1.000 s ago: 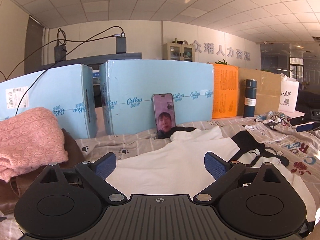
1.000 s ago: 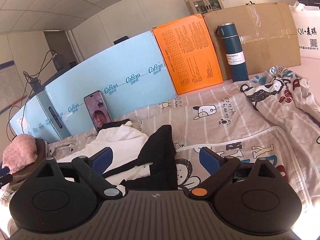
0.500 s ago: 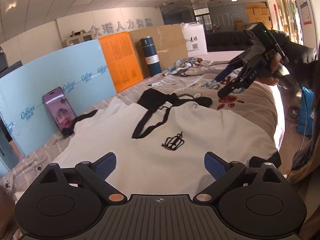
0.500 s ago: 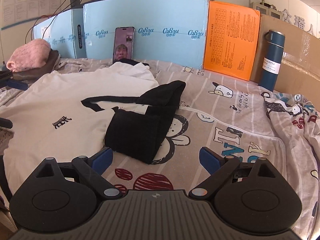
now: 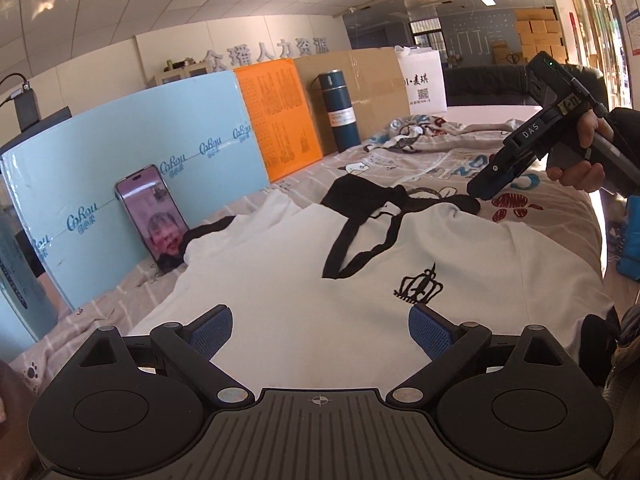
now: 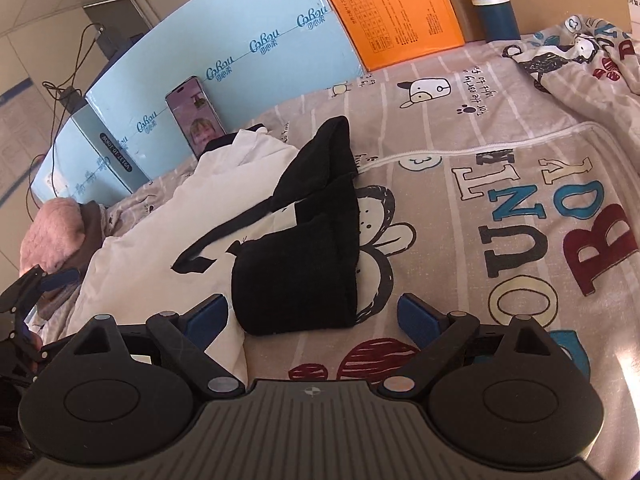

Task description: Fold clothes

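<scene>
Ahead of my right gripper (image 6: 312, 314): black sleeve (image 6: 312, 240) of the white sweatshirt (image 5: 320, 280), running lengthwise away from me.
Right jaws: spread, empty.
Left gripper (image 5: 320, 332): spread over the sweatshirt's body.

Black left gripper (image 5: 319, 326), blue ribbed fingers (image 5: 428, 330); black right gripper (image 6: 312, 314), "DAS" marking, dark sleeve (image 5: 624, 140)

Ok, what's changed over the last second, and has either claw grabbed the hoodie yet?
Neither has. Both claws swung and dipped toward the white hoodie: the left claw turned from the blue boxes to face across its body, and the right claw came down over the black sleeve. Both stay open, gripping nothing. The hoodie, phone and flask haven't moved.
</scene>
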{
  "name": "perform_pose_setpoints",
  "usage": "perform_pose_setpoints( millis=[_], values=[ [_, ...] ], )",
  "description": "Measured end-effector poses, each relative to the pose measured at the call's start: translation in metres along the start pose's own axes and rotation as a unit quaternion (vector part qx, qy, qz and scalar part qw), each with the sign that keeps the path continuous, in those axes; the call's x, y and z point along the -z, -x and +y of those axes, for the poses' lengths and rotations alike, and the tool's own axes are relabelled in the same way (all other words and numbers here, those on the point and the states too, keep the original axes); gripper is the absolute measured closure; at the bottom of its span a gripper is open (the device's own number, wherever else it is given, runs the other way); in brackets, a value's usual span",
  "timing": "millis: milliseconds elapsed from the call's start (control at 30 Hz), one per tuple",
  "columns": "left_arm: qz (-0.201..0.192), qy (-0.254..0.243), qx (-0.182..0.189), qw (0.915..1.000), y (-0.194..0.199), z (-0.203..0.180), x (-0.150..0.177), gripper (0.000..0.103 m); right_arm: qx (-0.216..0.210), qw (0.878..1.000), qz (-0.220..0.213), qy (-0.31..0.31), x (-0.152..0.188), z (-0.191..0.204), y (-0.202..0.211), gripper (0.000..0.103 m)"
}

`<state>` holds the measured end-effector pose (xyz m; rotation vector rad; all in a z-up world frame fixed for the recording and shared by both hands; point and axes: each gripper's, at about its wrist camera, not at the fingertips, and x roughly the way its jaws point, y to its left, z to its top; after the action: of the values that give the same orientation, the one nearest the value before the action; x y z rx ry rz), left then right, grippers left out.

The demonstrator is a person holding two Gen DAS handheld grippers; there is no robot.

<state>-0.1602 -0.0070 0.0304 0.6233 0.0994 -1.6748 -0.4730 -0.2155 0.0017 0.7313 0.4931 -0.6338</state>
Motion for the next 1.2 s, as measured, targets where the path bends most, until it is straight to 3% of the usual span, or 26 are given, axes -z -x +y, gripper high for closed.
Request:
perform_pose_setpoints(
  millis=[133, 333, 500, 667, 900, 1200],
  values=[
    [-0.028, 0.003, 0.003, 0.9996, -0.008, 0.011, -0.001, 0.006, 0.029, 0.999, 0.024, -0.022, -0.001, 0.01, -0.001, 0.012],
    [-0.037, 0.01, 0.008, 0.9992, -0.012, 0.016, 0.006, 0.006, 0.027, 0.992, 0.06, -0.105, -0.011, 0.015, -0.013, 0.012],
    [-0.044, -0.003, 0.016, 0.9989, 0.003, 0.013, 0.011, 0.006, 0.055, 0.985, 0.043, -0.157, -0.017, 0.018, -0.025, 0.01],
    [-0.023, -0.036, 0.051, 0.9978, 0.017, -0.002, 0.022, 0.006, 0.069, 0.974, 0.011, -0.214, -0.017, 0.016, -0.026, 0.01],
    [0.015, -0.075, 0.078, 0.994, 0.021, -0.023, 0.033, 0.006, 0.098, 0.967, -0.015, -0.234, -0.014, 0.024, -0.031, 0.015],
    [0.055, -0.134, 0.041, 0.9886, 0.035, -0.028, 0.04, 0.006, 0.1, 0.963, 0.015, -0.248, -0.02, 0.029, -0.036, 0.016]
  ],
)
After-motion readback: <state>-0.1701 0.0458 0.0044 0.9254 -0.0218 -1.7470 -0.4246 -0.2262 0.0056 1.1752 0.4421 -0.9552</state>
